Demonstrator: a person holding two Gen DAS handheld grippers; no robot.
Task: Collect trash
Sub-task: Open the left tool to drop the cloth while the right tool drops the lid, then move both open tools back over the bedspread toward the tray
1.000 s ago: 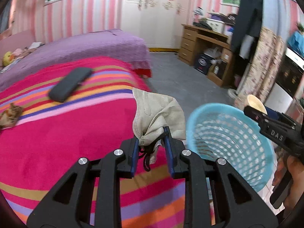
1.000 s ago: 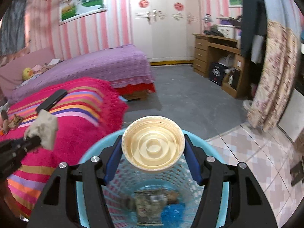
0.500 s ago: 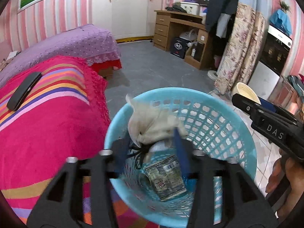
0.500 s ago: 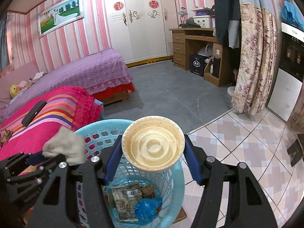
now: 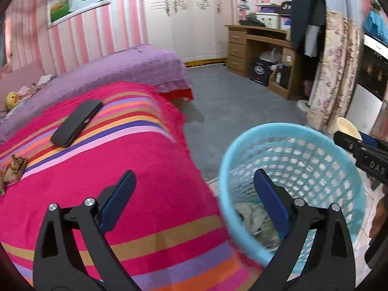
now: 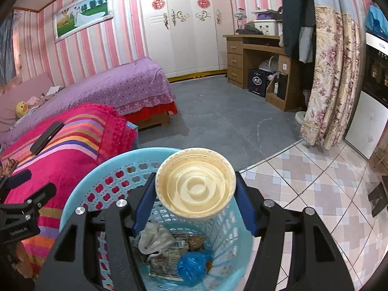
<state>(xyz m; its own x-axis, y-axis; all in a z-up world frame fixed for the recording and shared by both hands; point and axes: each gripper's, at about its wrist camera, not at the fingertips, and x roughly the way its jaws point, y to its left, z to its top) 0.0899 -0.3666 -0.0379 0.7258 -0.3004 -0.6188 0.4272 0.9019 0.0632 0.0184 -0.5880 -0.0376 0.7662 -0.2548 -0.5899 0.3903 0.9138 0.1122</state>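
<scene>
Right gripper (image 6: 195,200): jaws clamped across the sides of a cream disposable bowl (image 6: 195,183), open mouth facing the camera, poised above the light-blue mesh wastebasket (image 6: 80,189). Likely thin, light and springy in the hand; easily crushed or squeezed out under a hard pinch, so a hold on opposite points of the stiffer rolled rim suits it, as here.

Left gripper (image 5: 194,201): jaws spread wide, holding nothing, straddling the edge of the striped pink blanket (image 5: 101,174) and the near wall of the basket.

Down in the basket: a crumpled beige cloth face mask (image 6: 155,238), printed wrappers (image 6: 169,254), a blue plastic bag (image 6: 194,265). All soft, nearly weightless.

Farther out on the blanket: a crumpled brown wrapper (image 5: 12,169) at the left edge, apparently the next piece of trash. Probably crinkly and light, liable to slide on the nap; best pinched at a raised fold, not pressed flat. Beside it, well apart, a black case-like object (image 5: 76,122), hardly trash by the look of it.

Beyond: purple bed (image 5: 116,72), grey floor, wooden desk (image 5: 257,46).
</scene>
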